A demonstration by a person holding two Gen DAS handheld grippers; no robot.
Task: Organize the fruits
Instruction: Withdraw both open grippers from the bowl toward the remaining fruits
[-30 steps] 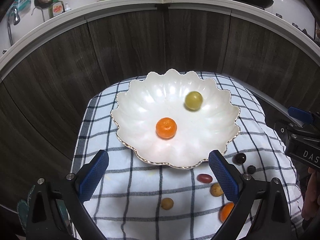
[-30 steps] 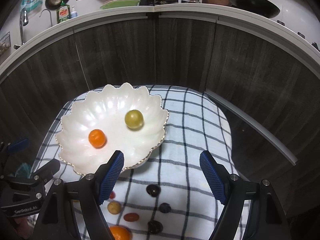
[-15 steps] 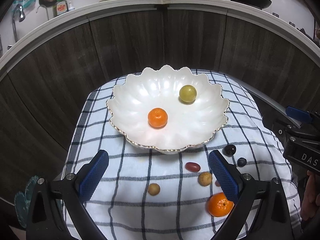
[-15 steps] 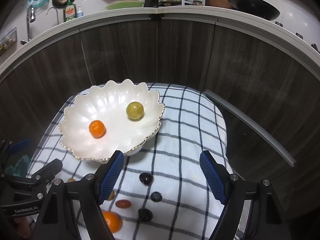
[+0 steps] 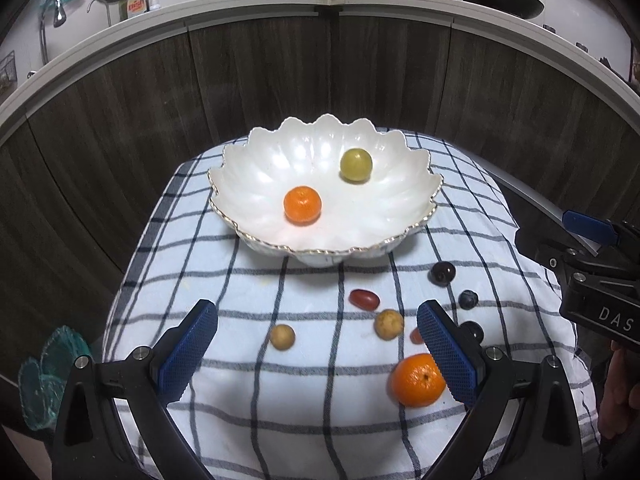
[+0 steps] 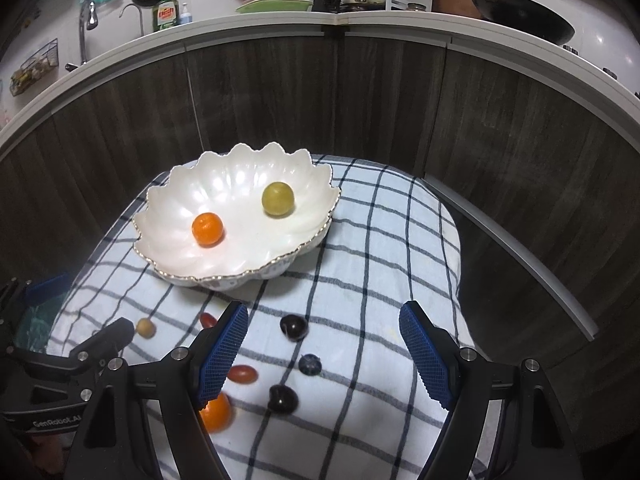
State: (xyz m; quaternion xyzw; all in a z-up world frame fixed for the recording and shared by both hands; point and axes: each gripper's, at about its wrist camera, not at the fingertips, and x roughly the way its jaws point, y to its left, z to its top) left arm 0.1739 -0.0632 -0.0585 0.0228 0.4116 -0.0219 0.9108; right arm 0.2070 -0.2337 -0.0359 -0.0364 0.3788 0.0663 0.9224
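Note:
A white scalloped bowl (image 5: 256, 168) (image 6: 172, 200) stands on a checked cloth and holds a small orange (image 5: 303, 204) (image 6: 207, 229) and a green fruit (image 5: 356, 165) (image 6: 277, 199). On the cloth in front of it lie a second orange (image 5: 416, 380) (image 6: 216, 412), two tan fruits (image 5: 282, 337) (image 5: 389, 324), a red oval fruit (image 5: 364, 299) (image 6: 242, 374) and several dark berries (image 5: 443, 273) (image 6: 294, 327). My left gripper (image 5: 318, 354) is open over the near cloth with nothing between its fingers. My right gripper (image 6: 324, 354) is open above the berries.
The checked cloth (image 5: 240, 380) (image 6: 380, 240) covers a small raised surface ringed by dark wood panels (image 5: 260, 80). A teal glass dish (image 5: 44, 376) sits low at the left. Behind is a counter with a dish-soap bottle (image 6: 166, 10) and a wok (image 6: 520, 12).
Both grippers have pulled back from the bowl, so the bowl sits farther up each view and more loose fruit shows on the near cloth. Their jaws stay as wide.

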